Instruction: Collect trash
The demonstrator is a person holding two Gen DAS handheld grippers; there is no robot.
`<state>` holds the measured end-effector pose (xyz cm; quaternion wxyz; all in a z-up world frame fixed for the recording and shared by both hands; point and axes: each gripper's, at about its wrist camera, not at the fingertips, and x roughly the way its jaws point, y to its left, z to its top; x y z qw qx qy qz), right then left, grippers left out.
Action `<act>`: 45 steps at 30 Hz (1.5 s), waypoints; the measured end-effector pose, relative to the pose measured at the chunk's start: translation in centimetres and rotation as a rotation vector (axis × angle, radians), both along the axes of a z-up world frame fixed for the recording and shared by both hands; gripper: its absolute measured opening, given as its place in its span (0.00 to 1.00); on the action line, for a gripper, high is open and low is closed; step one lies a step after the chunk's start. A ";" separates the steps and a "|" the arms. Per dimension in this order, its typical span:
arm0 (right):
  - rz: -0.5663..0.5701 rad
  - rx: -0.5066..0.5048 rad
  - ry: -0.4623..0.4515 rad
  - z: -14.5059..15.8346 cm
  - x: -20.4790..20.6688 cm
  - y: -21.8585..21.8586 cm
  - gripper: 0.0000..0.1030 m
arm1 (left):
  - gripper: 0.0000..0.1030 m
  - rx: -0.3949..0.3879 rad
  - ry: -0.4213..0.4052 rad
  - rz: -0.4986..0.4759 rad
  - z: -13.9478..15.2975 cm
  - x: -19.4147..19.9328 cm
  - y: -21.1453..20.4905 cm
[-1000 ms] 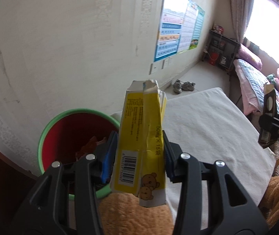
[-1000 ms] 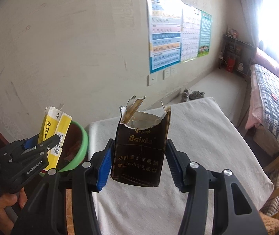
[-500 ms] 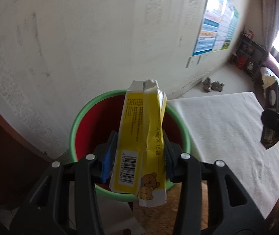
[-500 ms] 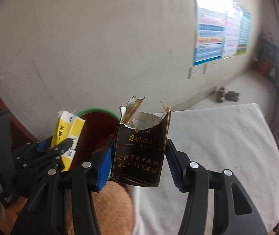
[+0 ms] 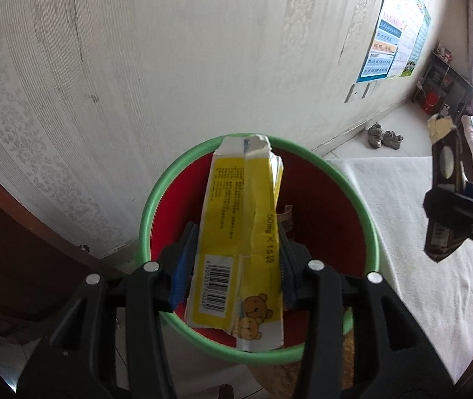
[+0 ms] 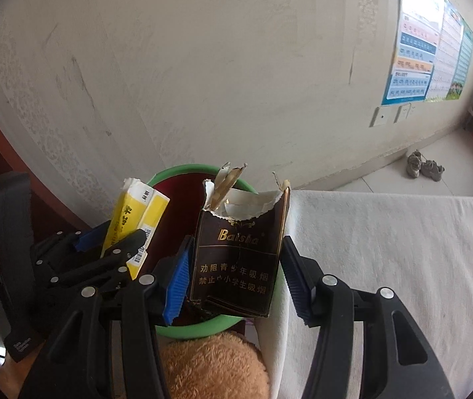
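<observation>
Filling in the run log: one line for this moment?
left claw: yellow box | right claw: brown cigarette pack | both above: green-rimmed bin

Torn paper carton (image 5: 243, 232), glossy plastic bin (image 5: 366, 226)

Bin (image 5: 143, 232), green rim, red inside: mouth open, some scraps at bottom, room above them. Wall (image 5: 137, 66) close behind bin: no passage at far side. Dark wooden furniture (image 5: 10, 249) at left of bin: blocks that flank. White-covered bed (image 6: 386, 249) against bin's right side: top bare, free passage above. Brown plush (image 6: 213, 365) at near rim: low obstacle.
</observation>
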<state>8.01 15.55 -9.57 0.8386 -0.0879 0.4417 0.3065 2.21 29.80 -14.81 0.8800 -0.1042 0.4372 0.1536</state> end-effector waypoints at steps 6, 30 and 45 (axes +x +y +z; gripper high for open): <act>0.008 -0.005 0.007 -0.3 0.6 0.8 0.49 | 0.43 -0.033 0.015 0.019 -1.1 0.4 0.3; -0.296 0.032 -0.175 3.6 -2.1 -19.2 0.83 | 0.94 -0.033 -0.232 -0.188 6.6 -0.3 -14.0; -0.677 -0.020 -0.532 5.5 -6.7 -36.2 0.93 | 0.95 -0.017 -0.600 -0.318 16.3 -0.1 -31.3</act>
